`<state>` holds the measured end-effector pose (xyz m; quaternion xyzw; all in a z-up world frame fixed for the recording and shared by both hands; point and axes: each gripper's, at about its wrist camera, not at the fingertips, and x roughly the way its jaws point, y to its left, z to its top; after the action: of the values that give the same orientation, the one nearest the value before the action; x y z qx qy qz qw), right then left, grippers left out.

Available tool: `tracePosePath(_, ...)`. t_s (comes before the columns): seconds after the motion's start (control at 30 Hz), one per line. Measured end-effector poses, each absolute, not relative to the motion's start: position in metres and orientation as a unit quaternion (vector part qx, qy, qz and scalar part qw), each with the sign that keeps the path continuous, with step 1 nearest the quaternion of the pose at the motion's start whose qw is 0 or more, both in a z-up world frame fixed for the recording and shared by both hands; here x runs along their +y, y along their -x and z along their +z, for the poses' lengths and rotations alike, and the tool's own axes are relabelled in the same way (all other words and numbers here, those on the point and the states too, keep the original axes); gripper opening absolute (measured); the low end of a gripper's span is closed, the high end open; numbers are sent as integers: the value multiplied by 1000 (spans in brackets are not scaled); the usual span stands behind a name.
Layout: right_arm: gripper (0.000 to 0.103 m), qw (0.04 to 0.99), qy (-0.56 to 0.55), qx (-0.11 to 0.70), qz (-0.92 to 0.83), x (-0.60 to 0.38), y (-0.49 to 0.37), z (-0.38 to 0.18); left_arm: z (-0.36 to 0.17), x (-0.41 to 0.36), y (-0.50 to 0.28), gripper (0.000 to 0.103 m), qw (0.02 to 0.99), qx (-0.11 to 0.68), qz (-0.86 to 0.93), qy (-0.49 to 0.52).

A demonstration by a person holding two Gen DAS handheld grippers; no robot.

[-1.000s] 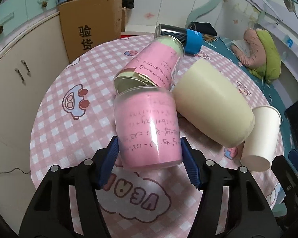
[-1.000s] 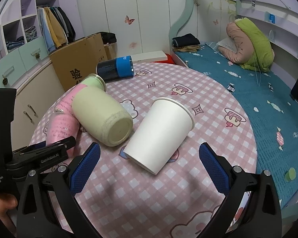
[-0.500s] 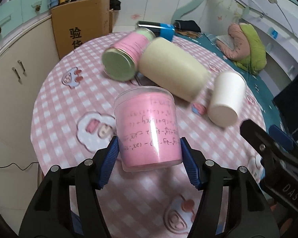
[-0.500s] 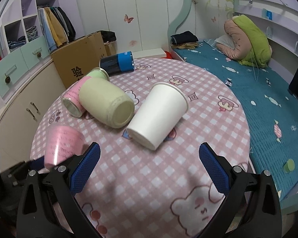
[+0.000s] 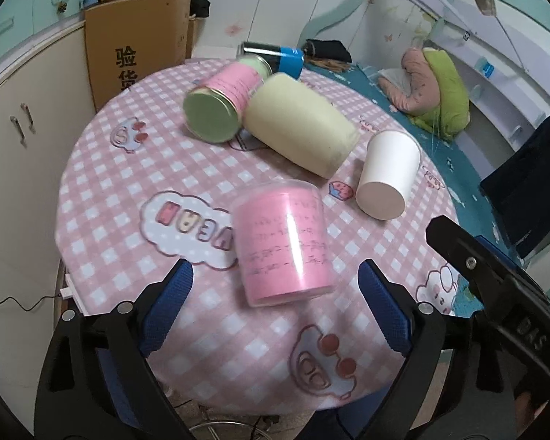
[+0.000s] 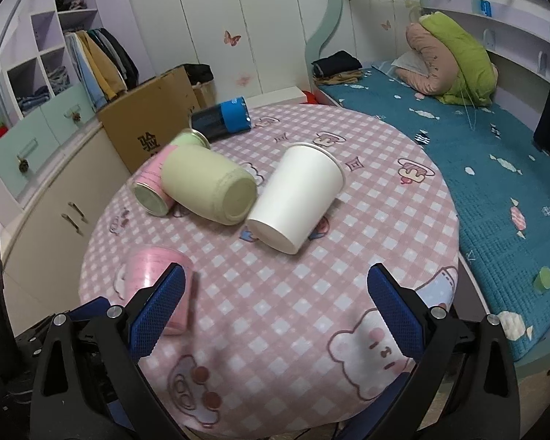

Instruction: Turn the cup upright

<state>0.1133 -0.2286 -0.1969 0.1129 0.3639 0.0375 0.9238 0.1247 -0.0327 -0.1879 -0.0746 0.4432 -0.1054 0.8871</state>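
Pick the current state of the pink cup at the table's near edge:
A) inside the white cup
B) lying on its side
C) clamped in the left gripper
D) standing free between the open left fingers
D: the pink cup stands on the table, clear of the open left gripper.

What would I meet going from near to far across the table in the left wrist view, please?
Left gripper, open, then the pink cup standing on the table, the white paper cup on its side, the cream cup on its side, the pink-labelled can, and the black and blue can.
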Motion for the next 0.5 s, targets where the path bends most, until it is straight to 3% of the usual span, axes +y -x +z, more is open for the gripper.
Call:
tracePosePath(0.27,96,910,-119,386,88,-190,-126,-196,-175,28,-119,94,908,415,-10,53)
tracePosePath(0.5,96,874,-121,450,140,-146,-163,-215,-192,60,-128,94,894,442,-3,74)
